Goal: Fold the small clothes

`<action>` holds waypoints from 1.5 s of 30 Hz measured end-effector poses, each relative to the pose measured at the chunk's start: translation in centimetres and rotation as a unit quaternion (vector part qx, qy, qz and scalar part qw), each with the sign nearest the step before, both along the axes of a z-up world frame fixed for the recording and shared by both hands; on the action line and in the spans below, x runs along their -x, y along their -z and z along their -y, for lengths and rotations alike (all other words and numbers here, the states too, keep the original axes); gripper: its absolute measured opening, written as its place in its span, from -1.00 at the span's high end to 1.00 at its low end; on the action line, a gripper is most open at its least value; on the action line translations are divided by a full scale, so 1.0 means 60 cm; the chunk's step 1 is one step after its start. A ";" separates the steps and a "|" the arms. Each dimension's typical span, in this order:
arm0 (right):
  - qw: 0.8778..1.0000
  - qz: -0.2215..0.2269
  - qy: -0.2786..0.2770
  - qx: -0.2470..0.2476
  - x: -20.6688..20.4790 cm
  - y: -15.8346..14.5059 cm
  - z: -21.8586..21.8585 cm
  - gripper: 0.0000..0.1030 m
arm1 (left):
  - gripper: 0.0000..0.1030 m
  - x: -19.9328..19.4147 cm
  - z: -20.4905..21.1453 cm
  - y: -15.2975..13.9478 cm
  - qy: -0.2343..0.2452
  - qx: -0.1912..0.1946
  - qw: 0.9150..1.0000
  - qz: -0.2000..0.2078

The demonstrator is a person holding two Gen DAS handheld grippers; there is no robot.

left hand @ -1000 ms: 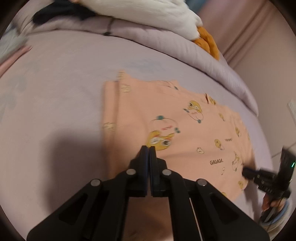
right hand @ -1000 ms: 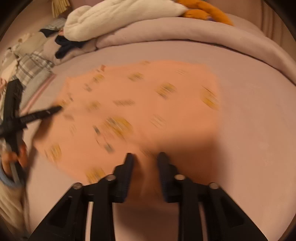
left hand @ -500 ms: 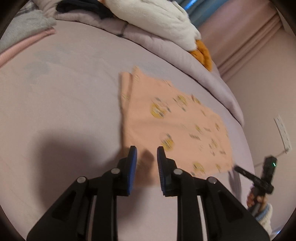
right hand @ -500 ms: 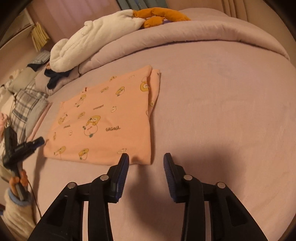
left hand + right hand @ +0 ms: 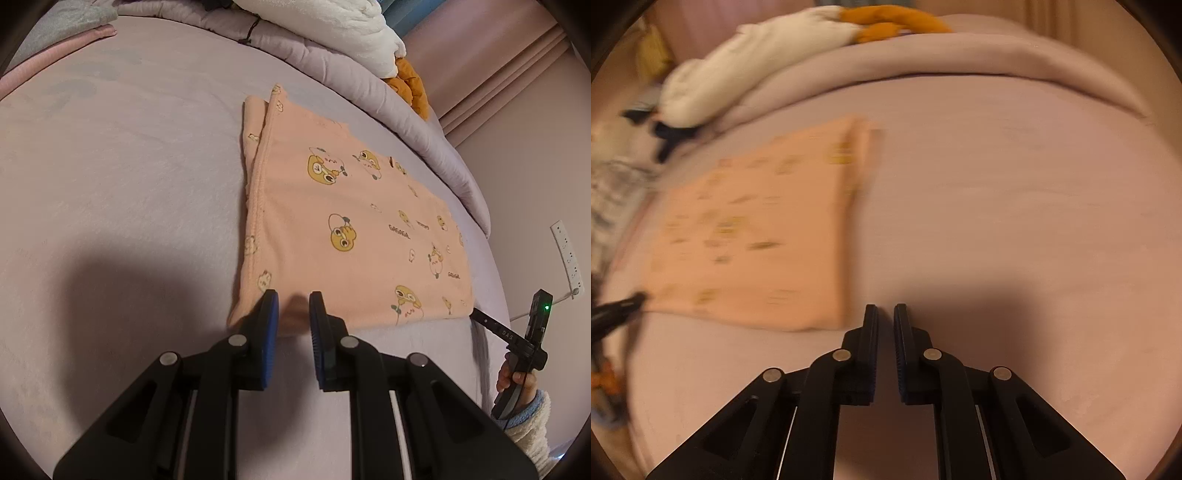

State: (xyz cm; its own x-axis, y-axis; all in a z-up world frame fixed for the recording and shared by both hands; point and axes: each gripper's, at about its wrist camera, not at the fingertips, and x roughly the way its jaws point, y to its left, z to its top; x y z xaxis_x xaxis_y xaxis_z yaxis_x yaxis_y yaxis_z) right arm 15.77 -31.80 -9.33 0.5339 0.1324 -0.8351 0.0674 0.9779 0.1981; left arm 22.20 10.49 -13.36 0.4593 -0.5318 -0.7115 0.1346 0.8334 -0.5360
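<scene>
Lining up the next fold on the peach garment (image 5: 354,229), lying flat on the bed (image 5: 122,177).
Left gripper (image 5: 291,306), jaws parted after narrowing slightly, straddles its near edge; right gripper (image 5: 885,321) has just closed, empty, beside it. Pinch every layer.

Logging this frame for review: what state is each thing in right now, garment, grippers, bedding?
Peach printed garment: folded flat on the bed, layered edge showing.
Left gripper: jaws slightly apart at the garment's near corner, just closing.
Right gripper: nearly shut, empty, beside the garment.
Duvet: bunched along the far side.
</scene>
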 end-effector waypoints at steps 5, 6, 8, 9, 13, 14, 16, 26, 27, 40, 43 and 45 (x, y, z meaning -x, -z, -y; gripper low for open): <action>0.999 0.038 -0.029 -0.024 0.030 -0.040 -0.017 0.81 | 0.44 0.020 -0.021 -0.010 -0.024 0.031 0.999 0.004; 0.998 0.044 -0.038 -0.025 0.030 -0.047 -0.028 0.81 | 0.34 0.025 -0.025 -0.012 -0.031 0.038 0.999 0.006; 0.996 0.052 -0.062 -0.031 0.024 -0.056 -0.063 0.80 | 0.16 0.034 -0.030 -0.014 -0.046 0.052 0.998 0.006; 0.995 0.055 -0.069 -0.035 0.019 -0.057 -0.076 0.80 | -0.01 0.038 -0.030 -0.014 -0.053 0.054 0.997 0.003; 0.991 0.059 -0.114 -0.046 -0.010 -0.053 -0.160 0.79 | -0.14 0.053 -0.033 -0.016 -0.070 0.061 0.996 -0.006; 0.989 0.056 -0.128 -0.045 -0.021 -0.051 -0.191 0.79 | -0.16 0.056 -0.032 -0.017 -0.072 0.060 0.996 -0.007; 0.987 0.060 -0.146 -0.038 -0.033 -0.046 -0.230 0.79 | -0.20 0.063 -0.029 -0.020 -0.068 0.052 0.996 -0.007; 0.983 0.017 -0.180 -0.027 -0.043 -0.003 -0.287 0.78 | -0.30 0.053 -0.009 -0.051 -0.028 0.023 0.999 0.028; 0.982 0.015 -0.184 -0.030 -0.037 -0.007 -0.284 0.77 | -0.31 0.050 -0.005 -0.053 -0.024 0.023 0.999 0.032; 0.995 0.051 -0.049 -0.067 -0.057 -0.020 -0.128 0.77 | -0.32 -0.036 0.132 -0.044 0.065 -0.027 0.996 0.050; 0.997 0.029 -0.034 -0.055 -0.054 0.003 -0.110 0.77 | -0.31 -0.045 0.148 -0.019 0.064 -0.059 0.996 0.038; 0.998 0.031 -0.040 -0.047 -0.048 0.009 -0.104 0.77 | -0.31 -0.043 0.146 -0.014 0.065 -0.065 0.995 0.047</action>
